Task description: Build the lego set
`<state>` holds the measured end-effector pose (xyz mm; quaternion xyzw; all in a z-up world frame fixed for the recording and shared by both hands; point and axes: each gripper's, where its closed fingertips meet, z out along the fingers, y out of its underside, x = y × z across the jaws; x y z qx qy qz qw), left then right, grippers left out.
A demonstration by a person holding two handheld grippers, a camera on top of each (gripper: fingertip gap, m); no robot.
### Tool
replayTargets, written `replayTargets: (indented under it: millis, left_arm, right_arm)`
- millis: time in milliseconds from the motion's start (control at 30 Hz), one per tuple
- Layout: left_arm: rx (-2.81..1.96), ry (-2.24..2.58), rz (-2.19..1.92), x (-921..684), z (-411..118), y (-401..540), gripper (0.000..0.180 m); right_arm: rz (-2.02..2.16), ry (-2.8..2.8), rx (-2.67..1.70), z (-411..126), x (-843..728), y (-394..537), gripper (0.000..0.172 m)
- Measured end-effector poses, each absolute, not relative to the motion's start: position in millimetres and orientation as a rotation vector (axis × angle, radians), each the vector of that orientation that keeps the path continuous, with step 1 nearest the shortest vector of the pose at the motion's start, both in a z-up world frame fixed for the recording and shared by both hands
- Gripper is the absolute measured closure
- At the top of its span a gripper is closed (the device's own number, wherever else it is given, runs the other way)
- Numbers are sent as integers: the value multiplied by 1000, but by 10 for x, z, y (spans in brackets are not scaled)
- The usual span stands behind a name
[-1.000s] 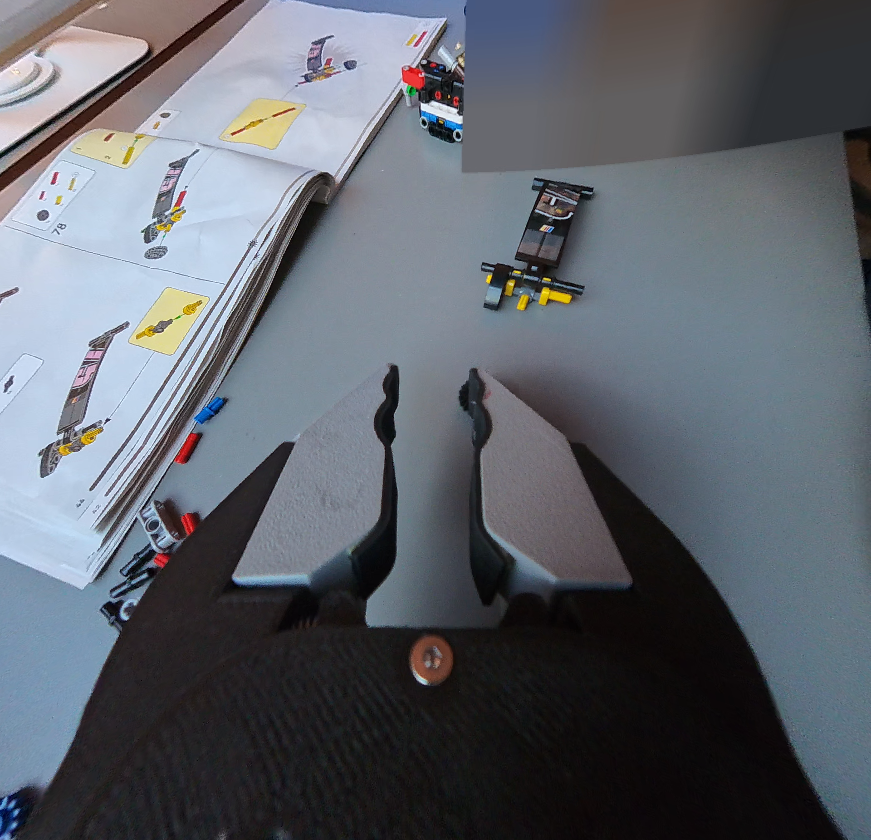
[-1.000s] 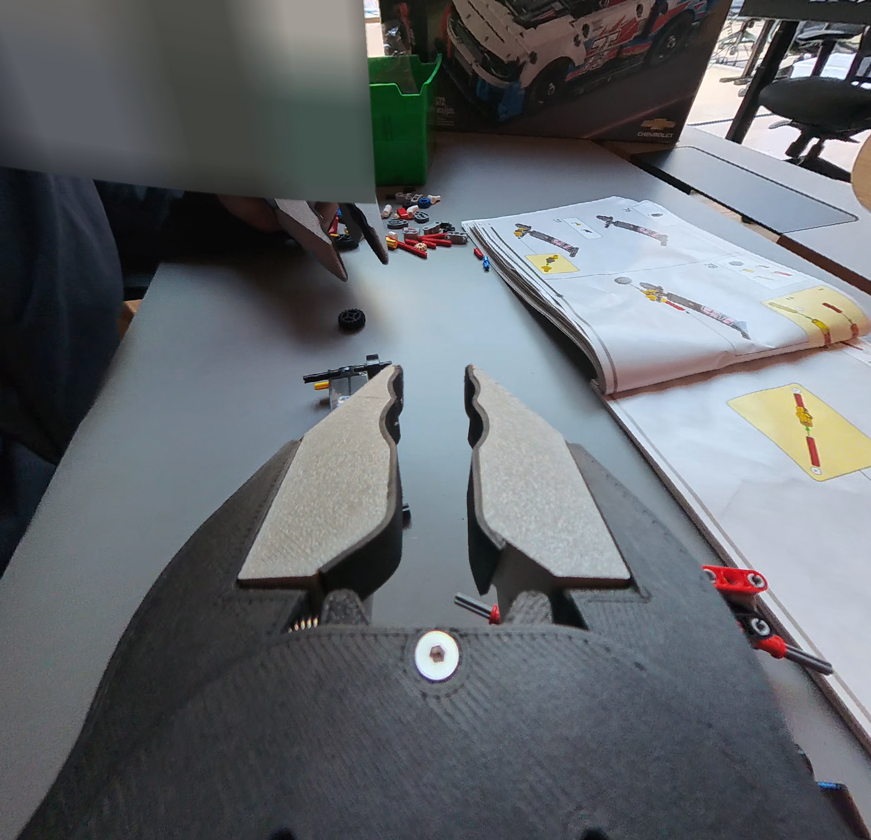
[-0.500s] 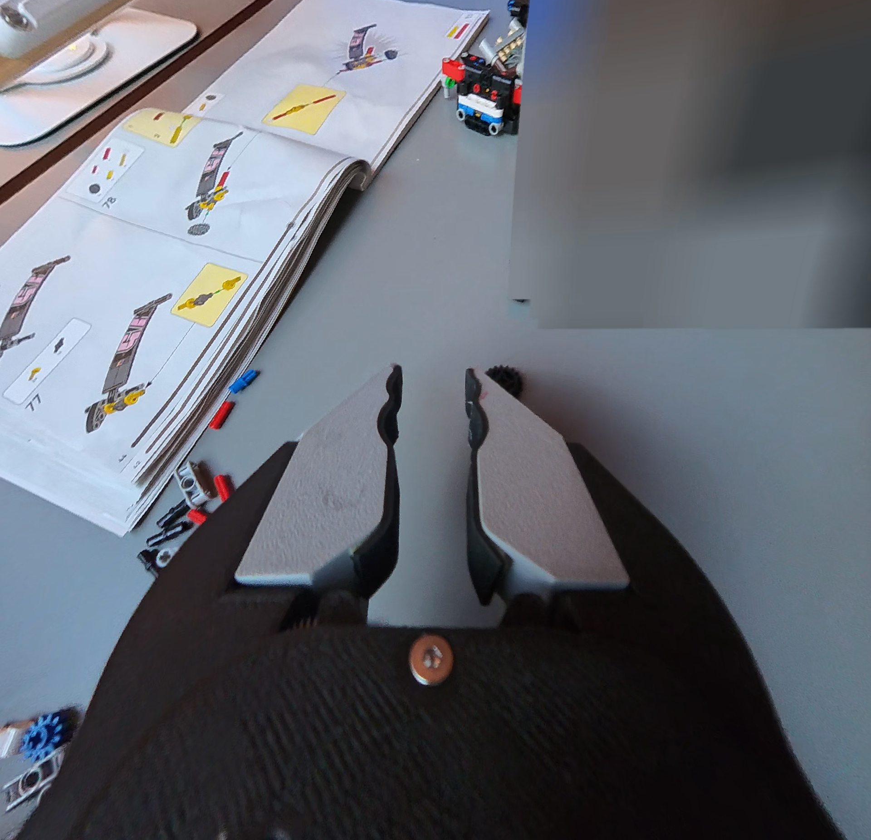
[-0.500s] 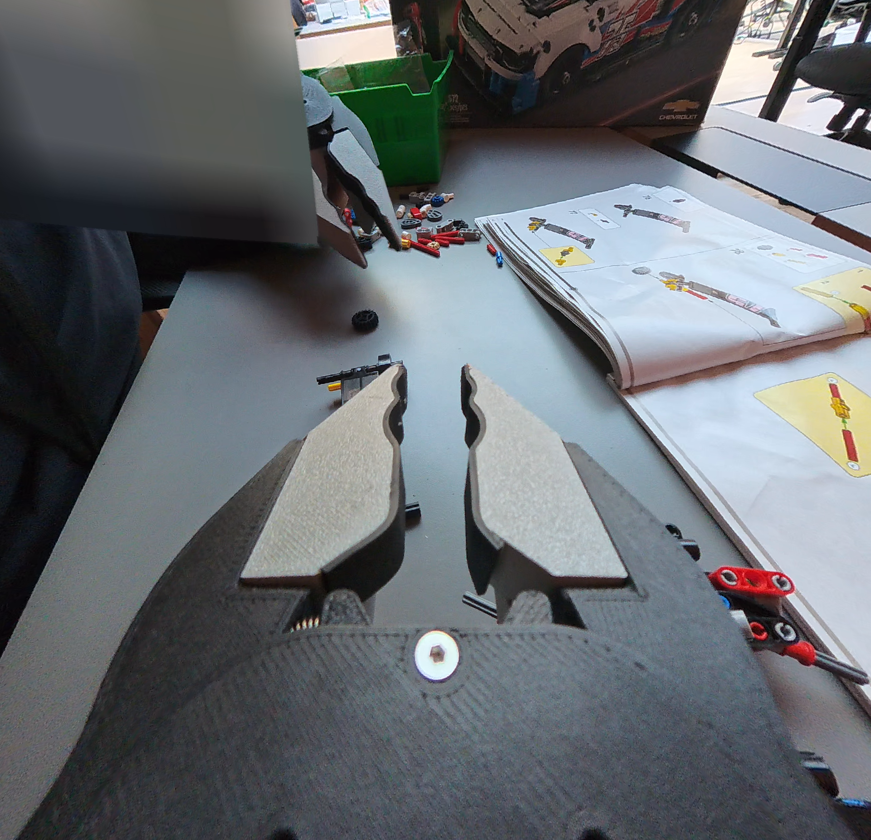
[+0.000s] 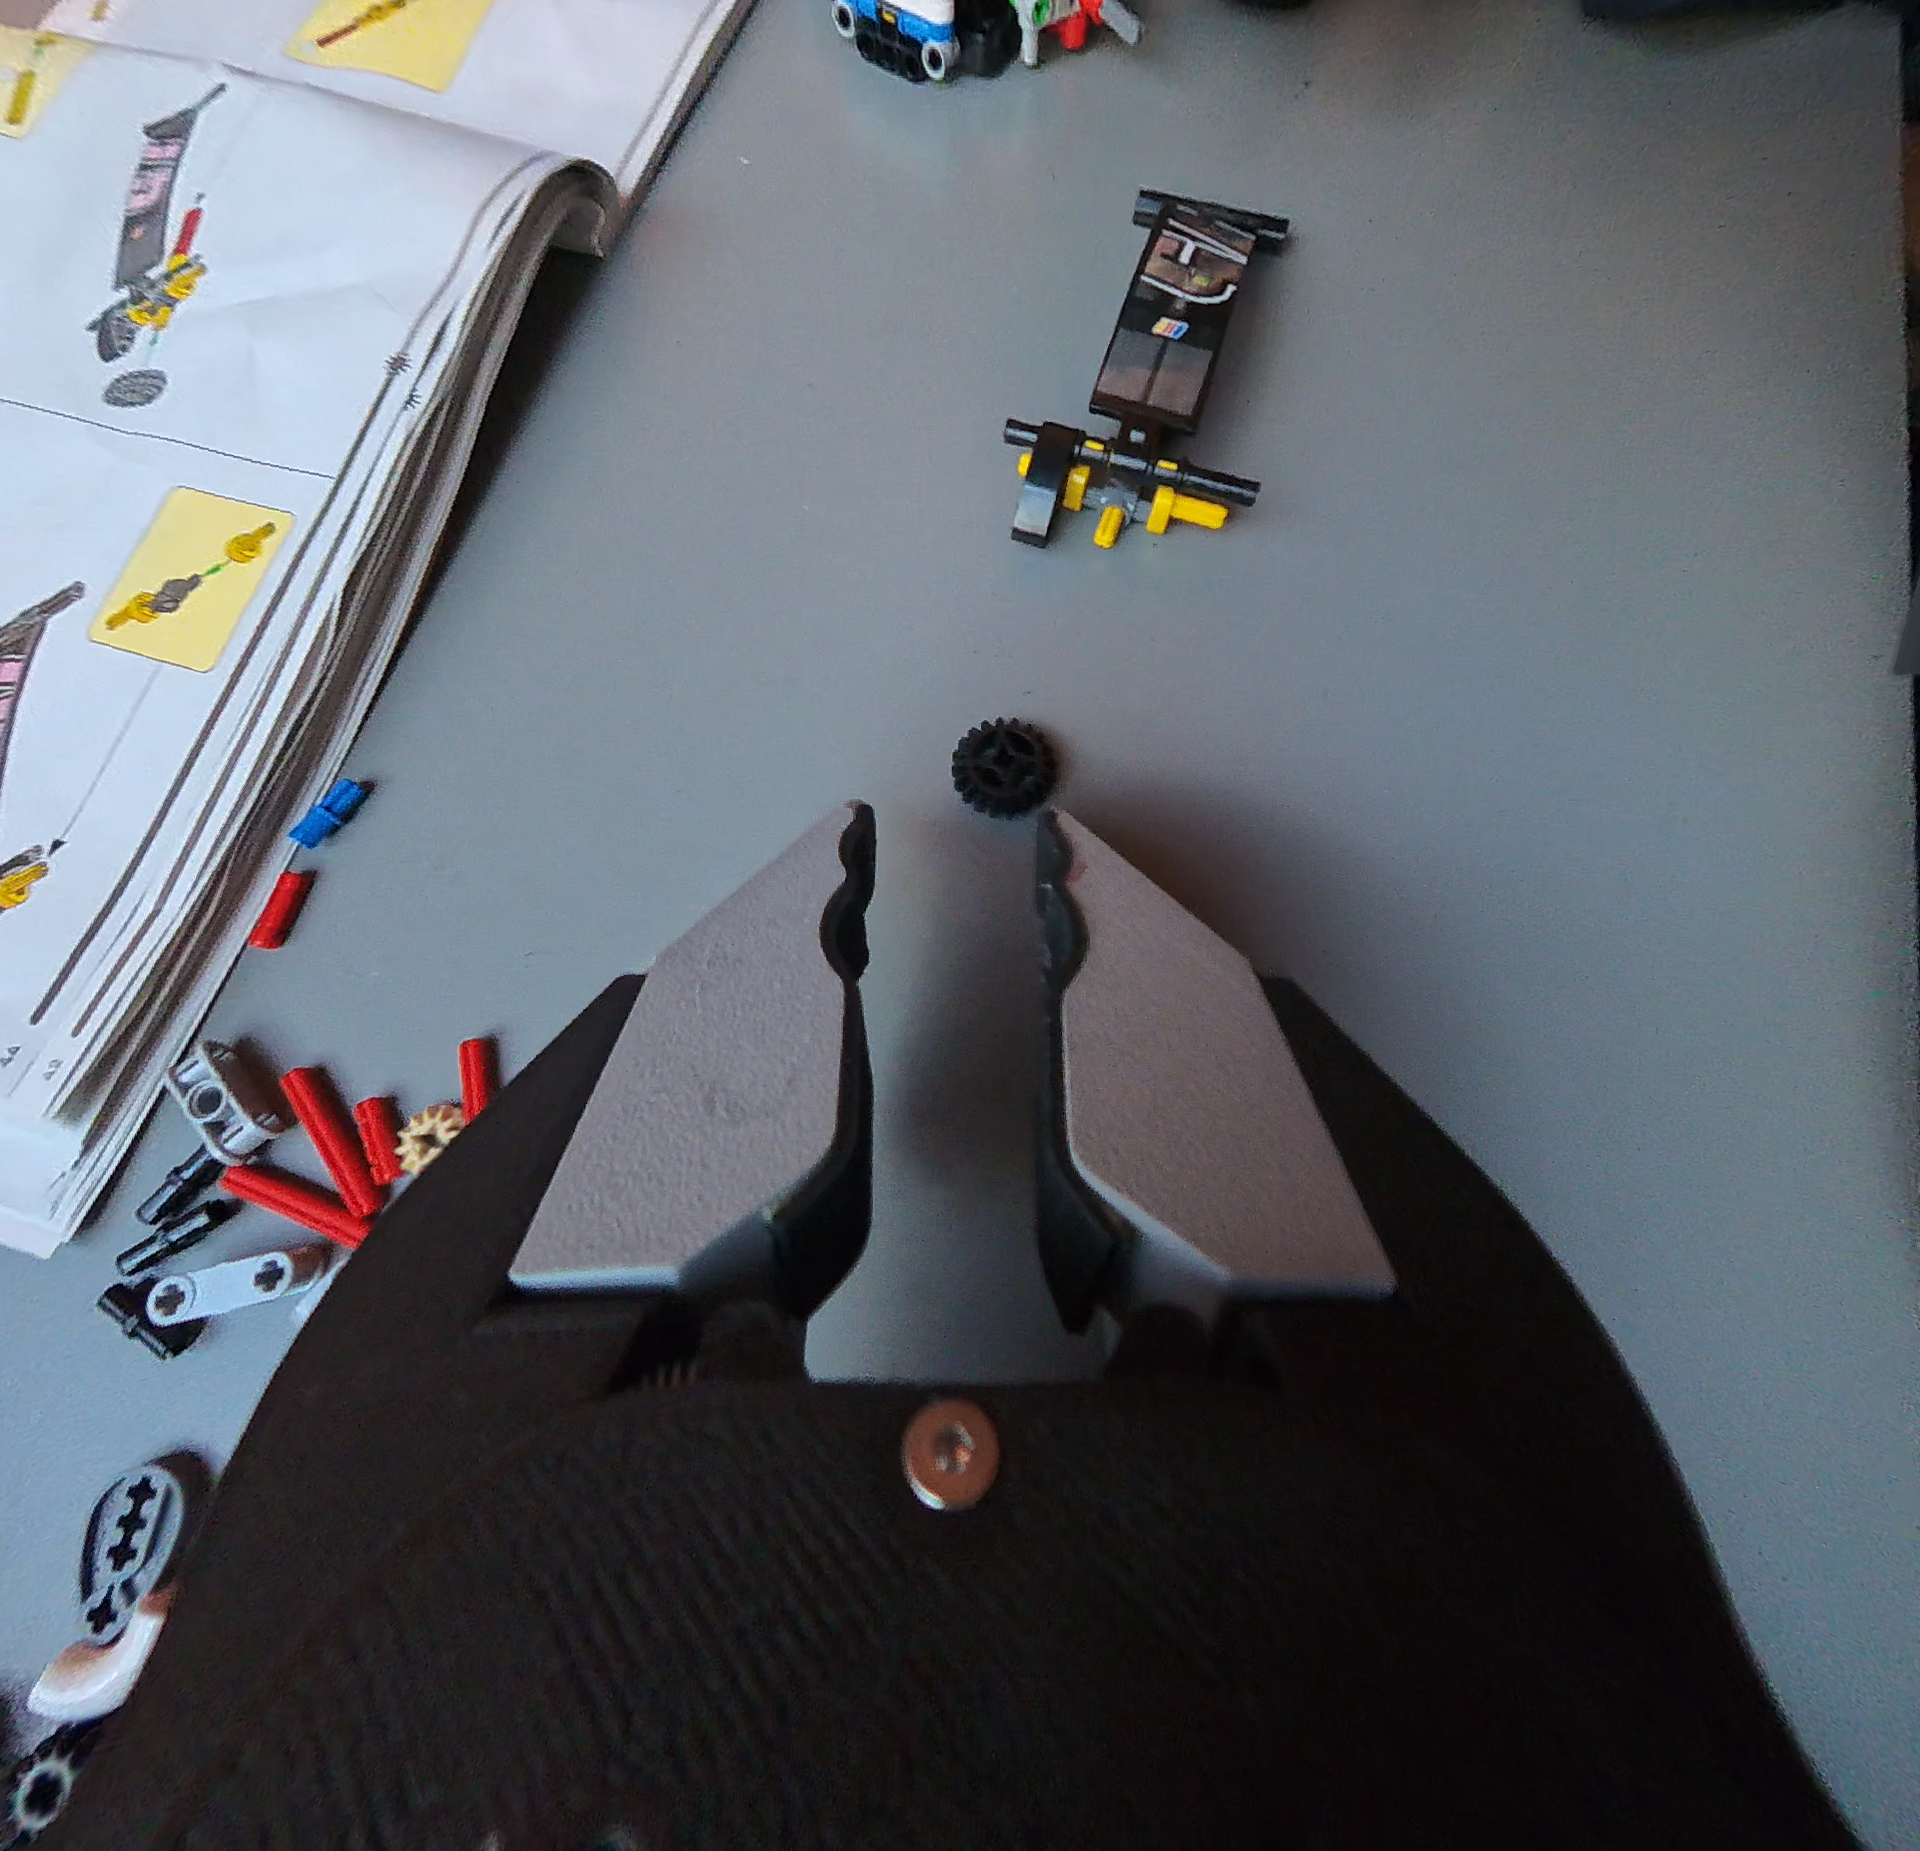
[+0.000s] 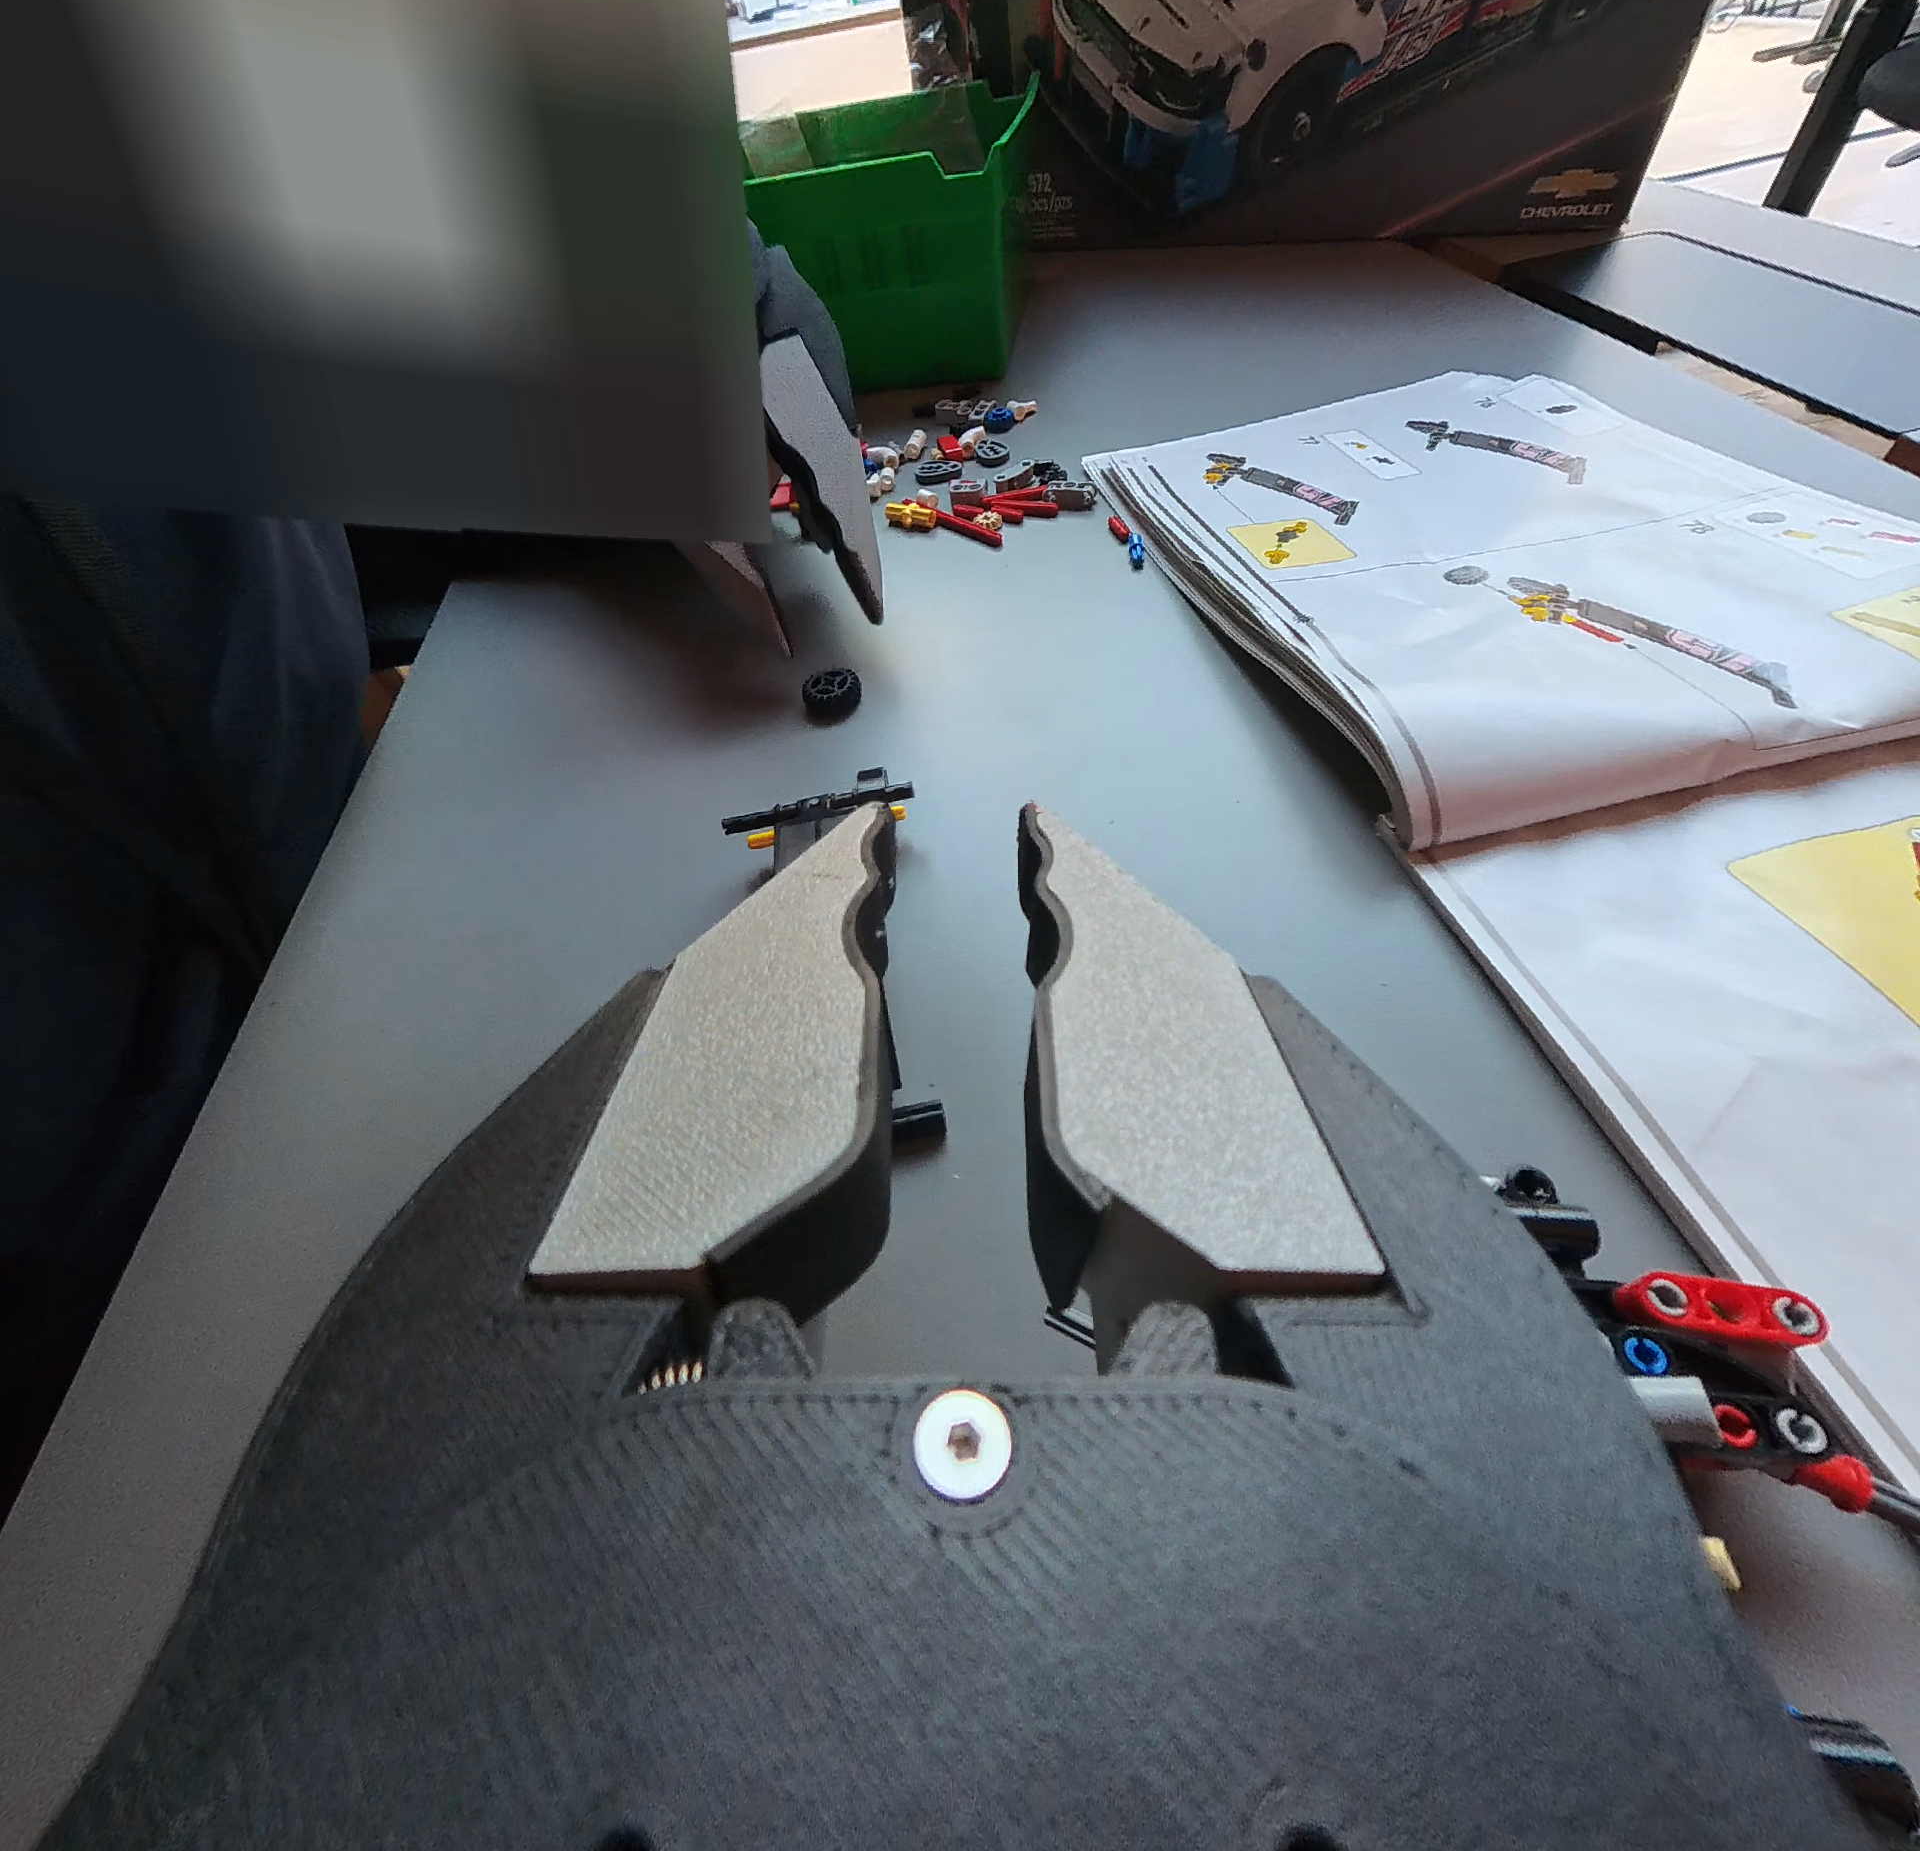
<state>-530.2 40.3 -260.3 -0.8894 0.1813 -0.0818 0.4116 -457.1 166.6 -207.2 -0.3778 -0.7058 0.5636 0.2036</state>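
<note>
Left gripper backed off — black gear lies clear.

Right gripper parted, bare, above black-and-yellow brick assembly.

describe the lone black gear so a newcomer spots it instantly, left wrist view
Start at the open instruction booklet along the left of the grey table, then move right to bare tabletop just past the left hand-held gripper, whose jaws stand open with nothing between them. The small black gear lies flat there, alone: round, toothed, apart from the black-and-yellow assembly beyond.
</note>
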Motion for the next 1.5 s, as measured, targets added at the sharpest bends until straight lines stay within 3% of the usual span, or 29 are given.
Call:
replayTargets:
  millis: [400,633,1500]
  left_arm:
    - [-2180,432,-65,-5216,-2475,587,154]
    - [-2129,707,96,-4798,-2500,552,154]
    - [-2048,856,165,-4582,-2444,424,166]
  right_arm:
    - [1546,-1984,-1029,-2083,-4557,1633,151]
    - [1527,-1932,-1078,-2073,-4606,1706,149]
    - [1373,-1964,-1152,-2222,-4694,1738,145]
